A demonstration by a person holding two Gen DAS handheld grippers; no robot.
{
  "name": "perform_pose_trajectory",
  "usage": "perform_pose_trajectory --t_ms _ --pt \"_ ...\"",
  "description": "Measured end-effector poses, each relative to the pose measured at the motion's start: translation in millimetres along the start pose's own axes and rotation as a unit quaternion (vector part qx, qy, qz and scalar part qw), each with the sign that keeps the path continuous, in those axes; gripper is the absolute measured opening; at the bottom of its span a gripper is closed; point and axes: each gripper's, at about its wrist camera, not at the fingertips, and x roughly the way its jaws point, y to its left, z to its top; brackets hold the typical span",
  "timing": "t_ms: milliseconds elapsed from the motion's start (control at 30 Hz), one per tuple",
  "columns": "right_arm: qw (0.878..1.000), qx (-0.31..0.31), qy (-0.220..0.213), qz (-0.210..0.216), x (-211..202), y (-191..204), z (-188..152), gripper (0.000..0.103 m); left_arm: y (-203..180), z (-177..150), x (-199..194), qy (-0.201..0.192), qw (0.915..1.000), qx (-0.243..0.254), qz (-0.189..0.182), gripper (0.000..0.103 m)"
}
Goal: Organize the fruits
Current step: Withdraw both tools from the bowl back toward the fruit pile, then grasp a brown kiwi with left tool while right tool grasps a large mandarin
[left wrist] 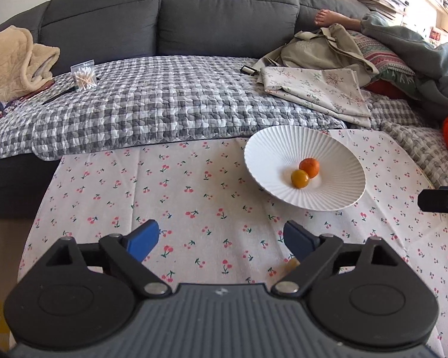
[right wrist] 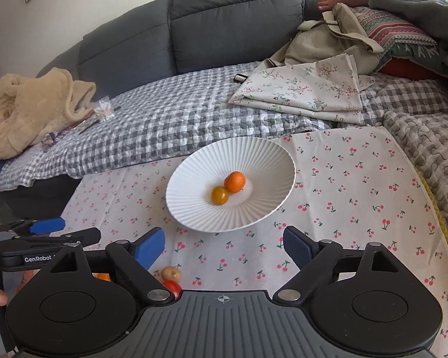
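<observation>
Plate (right wrist: 194,161) with fruits (right wrist: 227,188) beyond right tool (right wrist: 224,246), untouched.

Matt ribbed white ceramic-looking plate (right wrist: 194,208), printed cotton-like tablecloth (right wrist: 358,197), puckered quilted checked cover (left wrist: 164,104), fleecy beige blanket (right wrist: 30,110)

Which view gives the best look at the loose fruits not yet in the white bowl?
The right wrist view. A tan fruit and a red fruit lie on the cherry-print cloth near the camera, outside the white bowl. The left wrist view shows only a yellowish sliver behind its own right finger.
</observation>
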Motion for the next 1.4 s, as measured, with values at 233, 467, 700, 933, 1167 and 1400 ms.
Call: perform_pose_trajectory --t_ms 233,467,700,933,1167,1400 --pt "1.0 -0.016 0.003 0.019 -24.6 22.0 -30.3 0.098 0.6 -24.4 -29.5 -0.011 0.9999 -0.004 0.009 0.101" --pt "0.998 -0.058 0.02 0.024 -31.8 41.6 -54.8 0.099 -7.7 -55.5 -37.9 0.01 0.9998 0.015 -0.003 0.101" --pt "0.996 -0.077 0.039 0.006 -25.7 45.8 -74.1 0.1 -10.3 -78.6 -37.5 0.034 0.9992 0.006 -0.022 0.101" --pt "0.998 -0.043 0.047 -0.006 -18.0 29.1 -75.5 0.1 -21.4 -101.7 -33.8 0.056 0.9966 0.022 -0.055 0.101" --pt "0.998 -0.031 0.056 -0.017 -6.9 24.4 -76.2 0.1 -42.4 -116.2 -29.0 0.061 0.9923 0.081 -0.071 0.101" --pt "0.997 -0.03 0.064 -0.031 8.4 20.7 -79.2 0.098 -55.9 -119.9 -19.7 0.058 0.9887 0.098 -0.098 0.087"
